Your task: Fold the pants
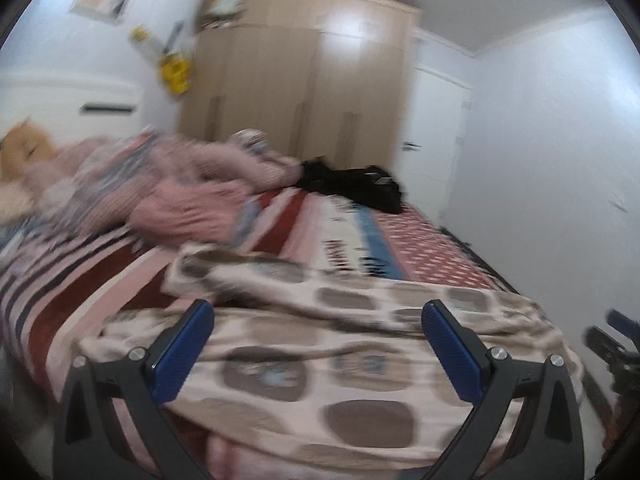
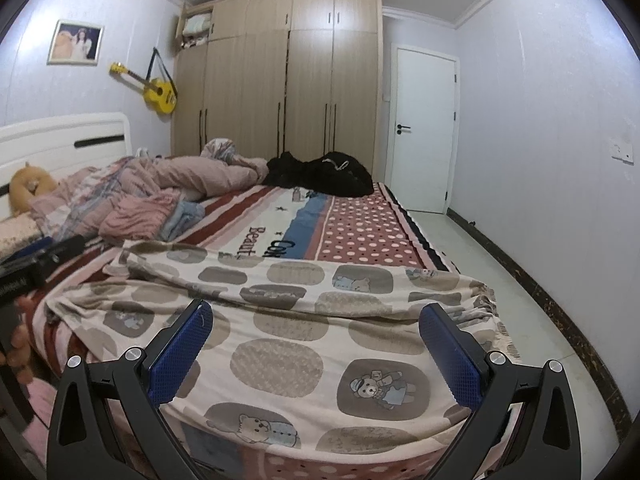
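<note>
Both of your grippers hang spread wide over the near end of the bed (image 2: 360, 220), holding nothing: your left gripper (image 1: 318, 314) and your right gripper (image 2: 314, 316) each show blue pads well apart with only fabric between them. Beneath them lie the pants (image 2: 304, 320), cream fleece printed with grey-brown patches and little bears, spread across the striped and dotted bedspread with one edge draped over the bed's near side. Your left view is blurred, so fine detail of the cloth there is hard to tell. Farther up the bed sit a rumpled pink quilt (image 2: 160, 184) and a black garment (image 2: 320, 174), well apart from the pants.
</note>
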Demonstrator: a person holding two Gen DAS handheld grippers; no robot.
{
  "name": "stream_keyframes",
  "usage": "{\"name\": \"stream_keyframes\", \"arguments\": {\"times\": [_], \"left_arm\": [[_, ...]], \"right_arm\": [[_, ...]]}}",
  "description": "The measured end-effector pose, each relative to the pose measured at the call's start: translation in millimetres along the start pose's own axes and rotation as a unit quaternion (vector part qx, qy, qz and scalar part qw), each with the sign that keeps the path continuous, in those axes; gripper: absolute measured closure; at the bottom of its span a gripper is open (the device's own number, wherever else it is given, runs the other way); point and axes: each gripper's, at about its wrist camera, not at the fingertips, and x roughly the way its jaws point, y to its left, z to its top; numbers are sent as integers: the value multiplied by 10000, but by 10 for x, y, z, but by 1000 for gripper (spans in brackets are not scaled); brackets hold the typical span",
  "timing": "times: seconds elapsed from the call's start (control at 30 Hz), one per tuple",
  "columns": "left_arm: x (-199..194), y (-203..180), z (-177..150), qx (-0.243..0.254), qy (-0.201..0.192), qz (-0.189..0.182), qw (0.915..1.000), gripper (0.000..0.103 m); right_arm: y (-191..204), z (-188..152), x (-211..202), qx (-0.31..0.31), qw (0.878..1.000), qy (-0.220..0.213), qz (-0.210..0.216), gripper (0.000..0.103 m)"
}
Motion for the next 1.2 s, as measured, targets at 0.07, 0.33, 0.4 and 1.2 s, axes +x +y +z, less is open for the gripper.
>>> {"name": "stream_keyframes", "arguments": {"times": [0.07,0.33,0.4,1.2], "left_arm": [[123,396,-61,-340,198,426,9983,1],[581,1556,-481,-1434,910,1118,9791,1],[675,1717,-600,-1739,1050,995,9741,1],[1230,2057,-341,-2090,889,1069,9680,97]], "right_arm": [[52,10,86,-74,9999,69,5,0],[163,-38,566,-97,9990,438,91,0],[159,-68,683,-36,9986,527,65,0],[-1447,-883,712,1013,9768,1443,-1219,1]]}}
